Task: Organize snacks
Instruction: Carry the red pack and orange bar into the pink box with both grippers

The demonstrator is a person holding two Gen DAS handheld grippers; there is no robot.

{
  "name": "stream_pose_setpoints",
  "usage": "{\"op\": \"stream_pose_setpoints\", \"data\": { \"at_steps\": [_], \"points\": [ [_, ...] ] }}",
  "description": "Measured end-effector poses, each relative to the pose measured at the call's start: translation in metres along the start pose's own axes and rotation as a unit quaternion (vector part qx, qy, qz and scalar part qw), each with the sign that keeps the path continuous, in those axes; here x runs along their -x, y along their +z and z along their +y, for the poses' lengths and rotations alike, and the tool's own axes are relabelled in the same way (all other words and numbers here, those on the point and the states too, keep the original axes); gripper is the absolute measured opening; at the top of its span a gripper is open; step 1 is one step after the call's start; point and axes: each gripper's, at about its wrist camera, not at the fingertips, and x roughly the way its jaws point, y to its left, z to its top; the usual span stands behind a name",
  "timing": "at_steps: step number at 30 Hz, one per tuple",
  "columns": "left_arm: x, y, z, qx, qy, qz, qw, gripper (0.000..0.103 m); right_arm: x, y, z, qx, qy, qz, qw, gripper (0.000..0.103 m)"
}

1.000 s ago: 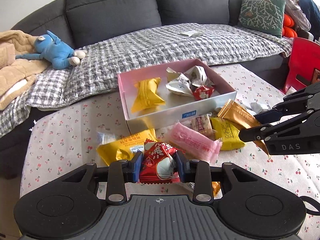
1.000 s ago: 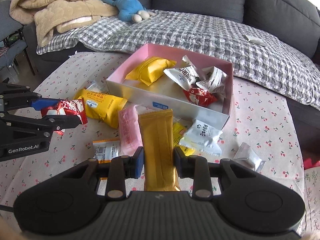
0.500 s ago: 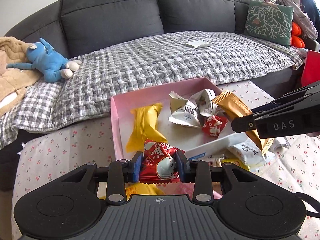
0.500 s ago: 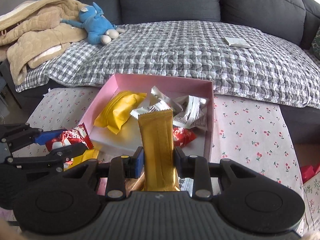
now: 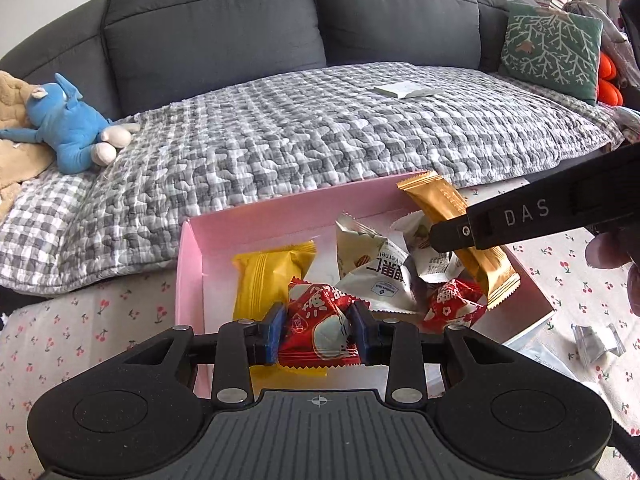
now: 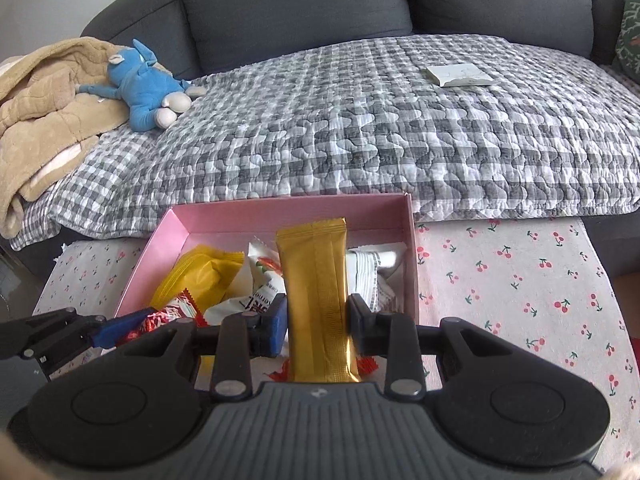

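A pink box [image 5: 192, 264] [image 6: 176, 228] stands on the cherry-print cloth and holds a yellow packet [image 5: 264, 276] [image 6: 196, 276], white nut packets [image 5: 380, 276] and a small red packet [image 5: 452, 300]. My left gripper [image 5: 318, 330] is shut on a red snack packet [image 5: 316, 328], held over the box's near side. My right gripper [image 6: 318, 320] is shut on a long gold bar [image 6: 318, 300] [image 5: 460, 232], held over the box's right part. In the right wrist view the left gripper [image 6: 120, 326] enters from the lower left with the red snack packet [image 6: 176, 312].
A grey sofa with a checked quilt [image 5: 320, 128] lies right behind the box. On it are a blue plush toy [image 5: 68, 128], a beige blanket [image 6: 44, 100], a white paper [image 5: 404, 90] and a green cushion [image 5: 552, 48]. A silver wrapper [image 5: 596, 344] lies on the cloth at right.
Both grippers have carried their snacks forward from above the loose packets on the cloth to over the pink box. The box now fills the lower middle of both views.
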Motion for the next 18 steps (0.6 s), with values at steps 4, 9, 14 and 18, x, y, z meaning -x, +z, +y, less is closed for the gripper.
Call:
{"op": "stream_pose_setpoints", "data": {
  "at_steps": [4,9,14,18],
  "points": [
    [-0.007,0.002,-0.001,0.0,0.002,-0.006,1.0,0.034,-0.003,0.004,0.001,0.001,0.0,-0.008,1.0,0.032],
    [-0.007,0.002,0.001,0.007,0.002,-0.019,0.9998,0.063,0.0,0.005,-0.001,-0.003,-0.003,-0.022,1.0,0.06],
    [0.0,0.001,0.003,0.018,-0.005,-0.022,0.9996,0.074,0.006,0.003,-0.001,0.002,-0.008,-0.023,1.0,0.069],
    [0.009,0.001,-0.002,0.009,-0.002,-0.025,0.9996,0.082,0.016,0.001,0.0,-0.001,-0.008,-0.025,1.0,0.074]
  ]
}}
